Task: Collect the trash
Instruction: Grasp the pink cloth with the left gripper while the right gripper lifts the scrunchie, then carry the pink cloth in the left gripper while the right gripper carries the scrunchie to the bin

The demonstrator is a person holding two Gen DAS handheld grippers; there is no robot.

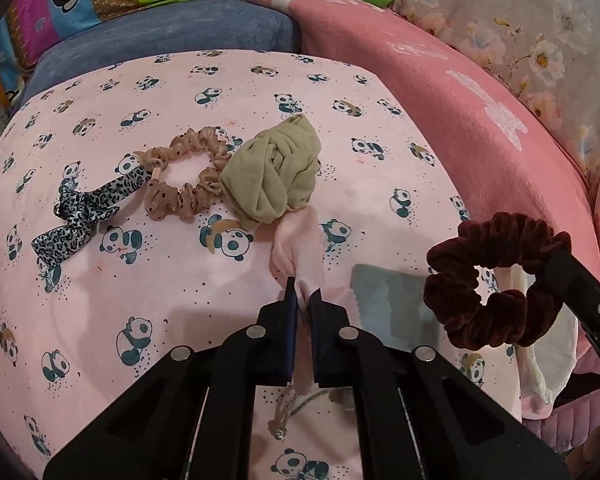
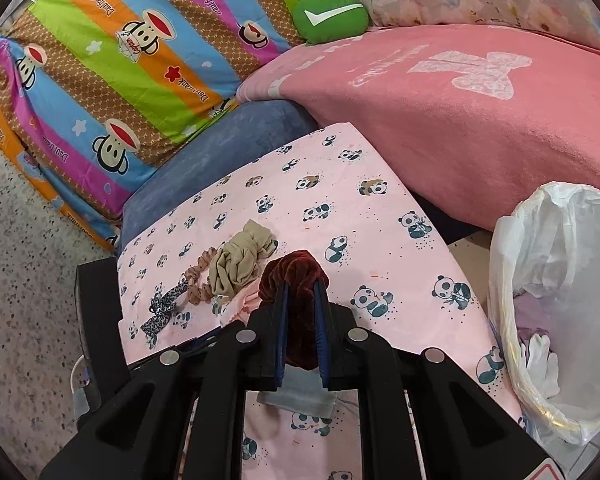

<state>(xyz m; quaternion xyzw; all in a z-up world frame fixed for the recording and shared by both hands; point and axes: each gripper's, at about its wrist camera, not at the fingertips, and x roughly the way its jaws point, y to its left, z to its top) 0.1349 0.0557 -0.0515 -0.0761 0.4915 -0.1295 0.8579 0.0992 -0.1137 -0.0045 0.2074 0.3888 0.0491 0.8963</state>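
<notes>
My right claw (image 2: 300, 320) pinches the dark red scrunchie (image 2: 296, 276) tight, lifted beside the white-bagged bin (image 2: 556, 320) so I can drop it in. My left claw (image 1: 303, 308) squeezes the pink cloth (image 1: 296, 248), further from the bin.

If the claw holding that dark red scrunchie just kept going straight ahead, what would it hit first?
Probably the panda-print sheet just past the dark red scrunchie in the right claw; the tan knotted cloth sits slightly left. Depth is hard to judge.

Bin (image 2: 556, 320) mouth open; pink pillow (image 2: 480, 120) crowds behind.
</notes>
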